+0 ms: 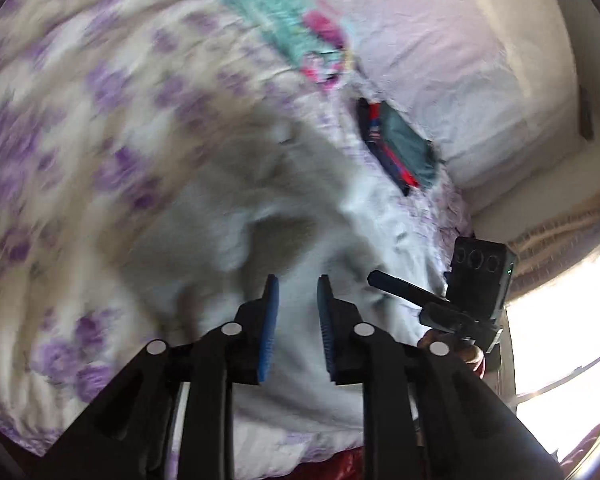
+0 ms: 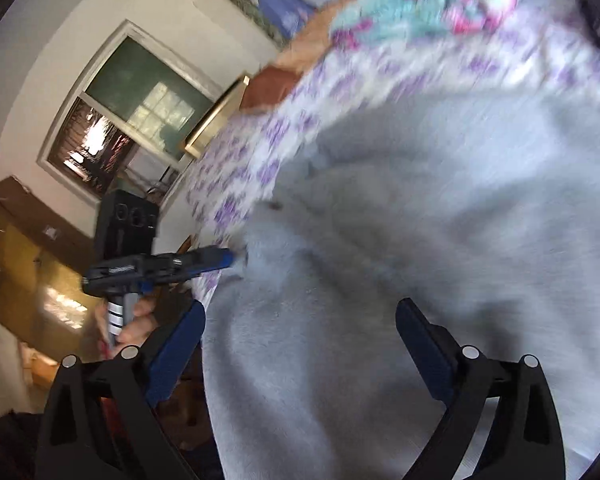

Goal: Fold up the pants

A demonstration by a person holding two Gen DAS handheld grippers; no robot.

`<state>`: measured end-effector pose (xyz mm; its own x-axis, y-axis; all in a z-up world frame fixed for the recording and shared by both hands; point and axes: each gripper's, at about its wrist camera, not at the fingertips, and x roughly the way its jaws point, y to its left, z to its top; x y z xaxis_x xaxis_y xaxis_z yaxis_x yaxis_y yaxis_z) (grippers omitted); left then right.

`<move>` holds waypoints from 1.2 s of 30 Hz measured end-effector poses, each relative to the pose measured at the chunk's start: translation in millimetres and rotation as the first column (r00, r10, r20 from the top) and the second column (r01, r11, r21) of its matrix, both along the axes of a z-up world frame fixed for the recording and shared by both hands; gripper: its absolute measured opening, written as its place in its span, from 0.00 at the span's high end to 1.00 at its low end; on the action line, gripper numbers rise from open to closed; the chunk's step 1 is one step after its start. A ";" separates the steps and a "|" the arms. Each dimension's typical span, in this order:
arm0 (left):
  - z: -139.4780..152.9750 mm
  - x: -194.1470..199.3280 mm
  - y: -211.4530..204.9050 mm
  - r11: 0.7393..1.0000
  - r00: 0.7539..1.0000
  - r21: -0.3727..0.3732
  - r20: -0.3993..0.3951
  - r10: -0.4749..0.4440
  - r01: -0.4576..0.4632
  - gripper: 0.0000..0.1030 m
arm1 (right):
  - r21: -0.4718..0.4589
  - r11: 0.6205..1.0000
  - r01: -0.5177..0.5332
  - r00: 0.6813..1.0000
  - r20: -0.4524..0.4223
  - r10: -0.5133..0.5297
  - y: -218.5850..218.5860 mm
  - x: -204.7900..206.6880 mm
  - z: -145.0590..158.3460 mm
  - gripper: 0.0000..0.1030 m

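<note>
Pants (image 2: 400, 240) (pale grey) lie beneath right gripper (image 2: 300, 320), jaws wide

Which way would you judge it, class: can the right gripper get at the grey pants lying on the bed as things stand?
Probably yes. The right gripper has its jaws wide apart with nothing between them, and the grey pants spread directly below and ahead. The left gripper sits off at the cloth's edge, not in the way.
</note>
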<state>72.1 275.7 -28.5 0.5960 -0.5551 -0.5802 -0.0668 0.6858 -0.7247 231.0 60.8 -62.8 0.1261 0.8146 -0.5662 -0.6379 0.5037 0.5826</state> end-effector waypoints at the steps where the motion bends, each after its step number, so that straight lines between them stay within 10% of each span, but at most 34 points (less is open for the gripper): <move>1: 4.9 5.2 -5.9 1.000 1.000 -0.001 0.010 -0.016 0.016 0.76 | 0.005 1.000 0.027 1.000 0.014 -0.028 -12.7 -2.6 5.0 0.03; 8: -15.0 60.1 -35.9 0.997 0.996 0.055 -0.066 -0.052 0.056 0.75 | 0.064 0.977 0.203 0.978 0.035 -0.206 -102.3 -11.6 14.0 0.03; 11: -49.7 69.9 -24.8 0.999 0.987 0.026 -0.159 -0.020 0.024 0.98 | 0.072 0.957 0.281 0.959 0.012 -0.282 -132.5 -9.8 3.5 0.03; 16: -45.9 58.1 -13.0 0.999 0.987 -0.046 -0.157 -0.020 0.013 0.99 | 0.105 0.926 0.362 0.932 -0.055 -0.359 -170.7 -8.1 -20.0 0.03; 19: -25.0 45.8 -19.6 0.999 0.992 -0.008 -0.118 -0.033 0.032 0.78 | 0.136 0.916 0.379 0.926 -0.046 -0.376 -184.4 -11.5 -20.3 0.03; 21: -9.0 38.3 -19.1 1.000 0.997 0.013 -0.069 -0.026 0.027 0.38 | 0.143 0.909 0.391 0.920 -0.027 -0.392 -195.3 -16.0 -16.2 0.03; 23: 10.9 33.1 -14.3 0.996 1.000 0.092 -0.016 0.014 -0.013 0.25 | 0.144 0.902 0.406 0.912 -0.007 -0.410 -206.4 -18.2 -11.2 0.03; 30: 36.6 64.7 3.6 0.936 0.996 0.338 0.043 0.084 -0.094 0.23 | 0.072 0.919 0.389 0.911 0.119 -0.395 -210.4 -9.7 16.2 0.03; 36: 16.0 110.5 20.9 0.930 0.998 0.364 0.010 0.056 -0.055 0.23 | -0.024 0.946 0.324 0.925 0.218 -0.311 -179.6 20.7 29.8 0.03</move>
<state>182.6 296.7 -12.5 0.6196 -0.2717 -0.7364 -0.1125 0.8978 -0.4259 251.8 -118.8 -32.9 0.4929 0.6786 -0.5446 -0.5428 0.7290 0.4171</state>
